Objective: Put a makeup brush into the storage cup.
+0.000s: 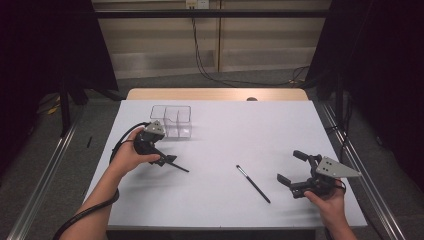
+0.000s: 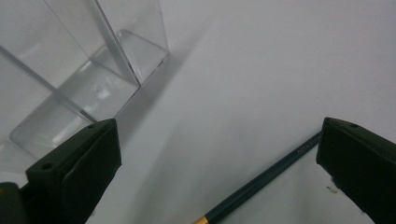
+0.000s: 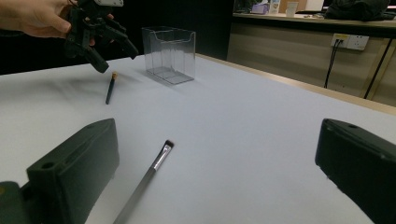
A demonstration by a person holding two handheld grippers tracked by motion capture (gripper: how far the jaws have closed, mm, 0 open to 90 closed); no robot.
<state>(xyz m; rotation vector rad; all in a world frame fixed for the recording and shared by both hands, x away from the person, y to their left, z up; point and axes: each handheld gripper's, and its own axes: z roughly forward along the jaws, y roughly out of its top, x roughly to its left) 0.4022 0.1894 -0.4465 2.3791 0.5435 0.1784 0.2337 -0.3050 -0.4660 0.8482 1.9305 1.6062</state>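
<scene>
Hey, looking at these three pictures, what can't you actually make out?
- Pencil: left gripper view, its far end is hidden behind a jaw, the near end cut off by the bottom edge; the print on it is too small to read.
- Brush: right gripper view, handle end cut off by the bottom edge.
- Clear organizer: high view, contents too faint to tell.

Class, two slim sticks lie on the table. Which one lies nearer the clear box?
The dark green pencil under the left gripper; it lies close to the clear box, unlike the silver-banded brush by the right gripper.
</scene>
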